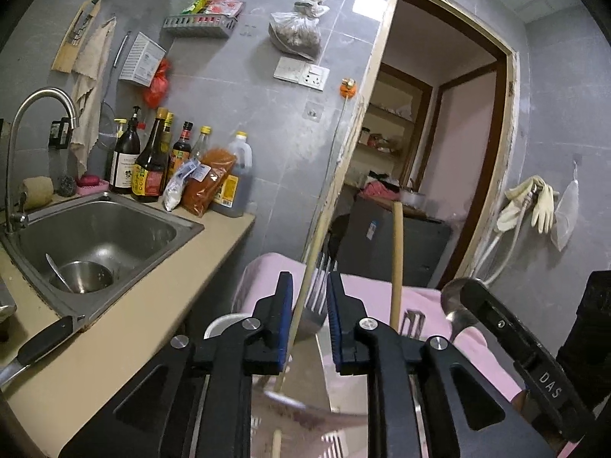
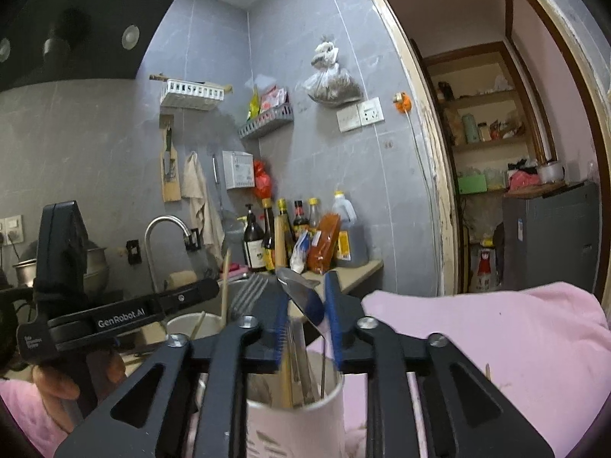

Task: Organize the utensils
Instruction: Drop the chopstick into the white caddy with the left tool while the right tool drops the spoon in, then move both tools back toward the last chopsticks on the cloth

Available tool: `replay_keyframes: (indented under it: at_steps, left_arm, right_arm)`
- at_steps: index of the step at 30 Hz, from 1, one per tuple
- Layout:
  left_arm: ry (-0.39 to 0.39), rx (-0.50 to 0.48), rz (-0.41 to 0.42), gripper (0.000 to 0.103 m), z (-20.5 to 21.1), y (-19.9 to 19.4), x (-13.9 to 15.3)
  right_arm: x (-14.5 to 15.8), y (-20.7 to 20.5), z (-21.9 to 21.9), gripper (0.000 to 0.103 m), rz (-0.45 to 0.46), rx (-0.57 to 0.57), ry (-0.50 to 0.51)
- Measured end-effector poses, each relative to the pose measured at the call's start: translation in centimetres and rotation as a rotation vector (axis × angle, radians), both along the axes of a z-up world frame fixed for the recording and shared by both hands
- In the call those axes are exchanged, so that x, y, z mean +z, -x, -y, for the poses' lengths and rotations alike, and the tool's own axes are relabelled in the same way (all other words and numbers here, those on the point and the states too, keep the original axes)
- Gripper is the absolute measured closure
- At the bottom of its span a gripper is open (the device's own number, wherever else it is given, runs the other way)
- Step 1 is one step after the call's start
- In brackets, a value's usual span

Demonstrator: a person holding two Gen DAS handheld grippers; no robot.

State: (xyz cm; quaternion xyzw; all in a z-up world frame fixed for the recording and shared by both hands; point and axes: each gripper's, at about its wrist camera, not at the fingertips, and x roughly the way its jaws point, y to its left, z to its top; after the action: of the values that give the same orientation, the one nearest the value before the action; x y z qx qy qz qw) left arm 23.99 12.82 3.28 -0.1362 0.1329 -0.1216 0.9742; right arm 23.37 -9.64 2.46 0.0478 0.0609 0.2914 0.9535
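A thin wooden chopstick stands between the blue pads of my left gripper. It leans by the left pad with a gap to the right one, so the jaws are open. Behind it rise a fork and a wooden handle. In the right wrist view a white cup holds several utensils. A steel spoon stands in it between the pads of my right gripper, which are parted and do not press on it. The left gripper reaches in from the left beside the chopstick.
A pink cloth lies under and right of the cup. The steel sink at left holds a bowl. A black-handled knife lies on the beige counter, and bottles stand against the wall. A second pot sits behind the cup.
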Motion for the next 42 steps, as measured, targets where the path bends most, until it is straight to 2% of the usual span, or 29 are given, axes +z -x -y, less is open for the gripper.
replay_keyframes:
  at_steps: [2, 6, 9, 10, 11, 13, 16, 17, 19, 22, 23, 27, 32, 36, 42]
  left_arm:
    - [0.003, -0.011, -0.007, 0.079, 0.1, 0.3, 0.0]
    - [0.013, -0.01, 0.009, 0.076, 0.3, 1.4, 0.4]
    - [-0.007, -0.009, 0.033, 0.067, 1.0, 2.5, 1.3]
    - [-0.01, -0.011, 0.043, 0.059, 1.4, 2.9, 1.6]
    - [-0.013, -0.01, 0.051, 0.051, 1.7, 3.3, 2.0]
    - [-0.018, -0.007, 0.082, 0.04, 2.7, 4.4, 2.7]
    - [-0.038, 0.005, 0.122, 0.024, 4.2, 5.7, 3.9]
    - [-0.046, 0.007, 0.131, 0.018, 4.6, 6.0, 4.2]
    - [-0.07, 0.007, 0.165, 0.015, 5.9, 6.9, 4.9]
    - [-0.117, 0.01, 0.205, 0.005, 7.8, 7.9, 5.5]
    - [-0.129, 0.007, 0.222, 0.003, 8.5, 8.3, 5.6]
    - [-0.156, -0.032, 0.255, 0.002, 10.9, 9.3, 5.4]
    - [-0.189, -0.112, 0.227, 0.002, 13.8, 9.4, 4.3]
    - [-0.211, -0.183, 0.151, 0.002, 15.8, 8.8, 2.6]
    - [-0.238, -0.274, -0.025, 0.002, 18.4, 7.3, -0.7]
  right_arm:
    - [0.1, 0.5, 0.5, 0.082, -0.002, 0.005, -0.01]
    - [0.8, 1.5, 1.1, 0.082, 0.012, 0.002, -0.012]
    - [1.6, 2.5, 1.8, 0.079, 0.033, -0.018, -0.015]
    - [1.9, 2.8, 2.1, 0.076, 0.043, -0.029, -0.016]
    - [2.3, 3.2, 2.5, 0.068, 0.052, -0.038, -0.017]
    - [2.9, 4.1, 3.5, 0.053, 0.073, -0.064, -0.023]
    - [3.9, 5.5, 5.0, 0.044, 0.113, -0.106, -0.016]
    - [4.3, 6.1, 5.6, 0.034, 0.125, -0.128, -0.007]
    - [4.9, 7.2, 6.9, 0.021, 0.15, -0.154, -0.016]
    - [5.7, 9.0, 9.0, 0.008, 0.195, -0.218, -0.015]
    - [5.9, 9.5, 9.7, 0.0, 0.208, -0.24, -0.009]
    - [6.2, 11.4, 12.0, 0.0, 0.246, -0.304, 0.017]
    - [5.7, 12.8, 14.3, 0.0, 0.244, -0.358, 0.076]
    - [4.9, 13.2, 16.2, 0.0, 0.211, -0.383, 0.101]
    - [3.4, 12.5, 18.3, 0.0, 0.138, -0.394, 0.132]
